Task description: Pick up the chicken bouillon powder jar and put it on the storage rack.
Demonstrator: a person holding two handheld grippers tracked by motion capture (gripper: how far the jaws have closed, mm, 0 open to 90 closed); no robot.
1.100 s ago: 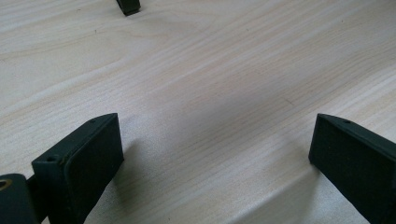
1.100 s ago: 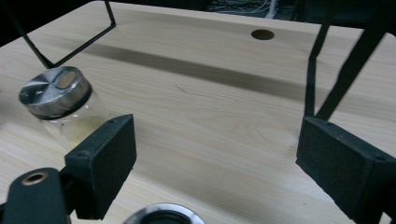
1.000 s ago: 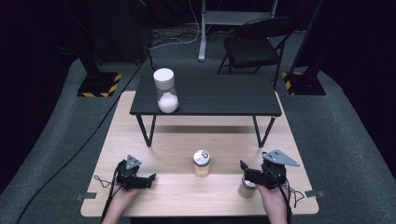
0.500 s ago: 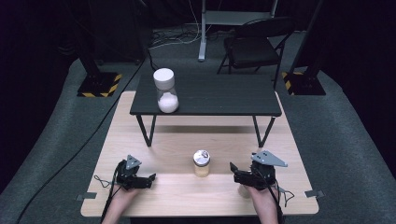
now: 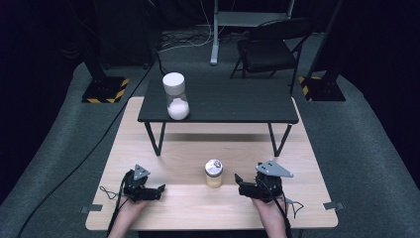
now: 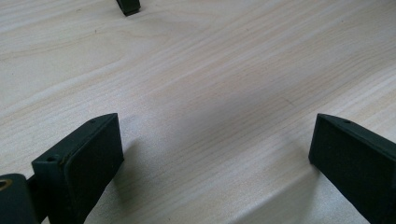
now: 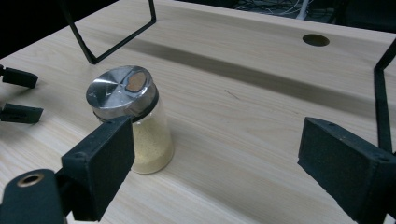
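Observation:
A small glass jar (image 5: 214, 173) with a shiny metal lid and yellowish powder inside stands upright at the middle of the light wooden table (image 5: 198, 148). My right gripper (image 5: 239, 184) lies just right of it, pointing left at it with jaws wide open. In the right gripper view the jar (image 7: 122, 92) stands beyond my left jaw, outside the gap, and nothing sits between the right gripper's (image 7: 219, 158) pads. My left gripper (image 5: 159, 190) rests at the front left, open. Its view has bare wood between the left gripper's (image 6: 215, 154) jaws.
A low black table (image 5: 237, 101) stands on the far half of the wooden one, its thin legs (image 7: 112, 32) reaching down behind the jar. A white hourglass-shaped container (image 5: 176, 96) stands on its left end. A folding chair (image 5: 270, 47) is on the floor beyond.
My right gripper has slid left across the table toward the jar, jaws still open. The left gripper and the jar have stayed in place.

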